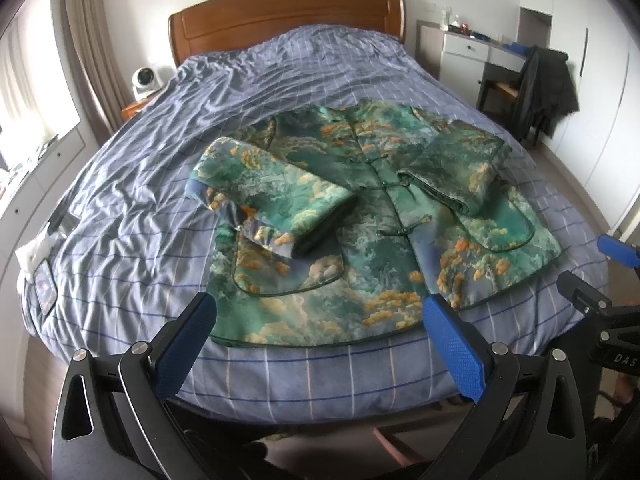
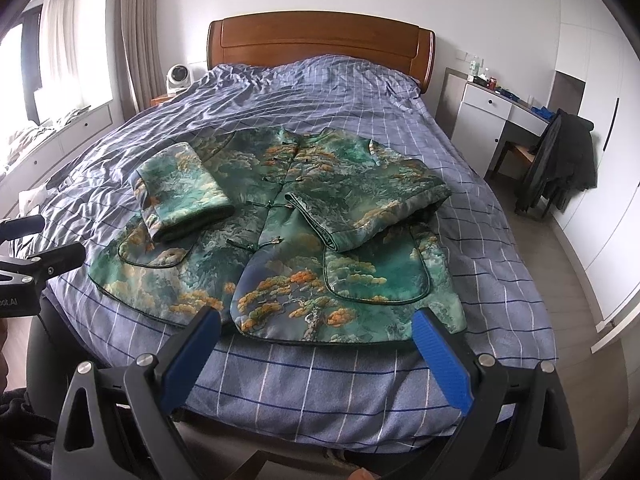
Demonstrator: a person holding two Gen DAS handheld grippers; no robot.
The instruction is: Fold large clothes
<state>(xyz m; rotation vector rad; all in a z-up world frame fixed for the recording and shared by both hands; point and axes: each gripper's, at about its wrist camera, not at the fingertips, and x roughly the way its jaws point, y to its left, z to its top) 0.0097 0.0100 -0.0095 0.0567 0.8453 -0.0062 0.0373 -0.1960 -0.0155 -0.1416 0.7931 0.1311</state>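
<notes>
A green padded jacket point(image 1: 360, 240) with orange tree print lies face up on the bed point(image 1: 132, 200), buttoned, both sleeves folded in across its front. It also shows in the right wrist view point(image 2: 288, 264). My left gripper point(image 1: 320, 312) is open and empty, hovering just before the jacket's hem at the foot of the bed. My right gripper point(image 2: 316, 324) is open and empty, also just short of the hem. The right gripper's fingers point(image 1: 616, 250) show at the far right of the left wrist view; the left gripper's fingers point(image 2: 60, 260) show at the left of the right wrist view.
The bed point(image 2: 360, 100) has a blue checked cover and a wooden headboard point(image 2: 320, 44). A small fan point(image 2: 178, 76) stands on the left nightstand. A white desk point(image 2: 492, 108) and a chair draped with dark clothes point(image 2: 560, 160) stand at the right. A phone point(image 1: 44, 284) lies at the bed's left edge.
</notes>
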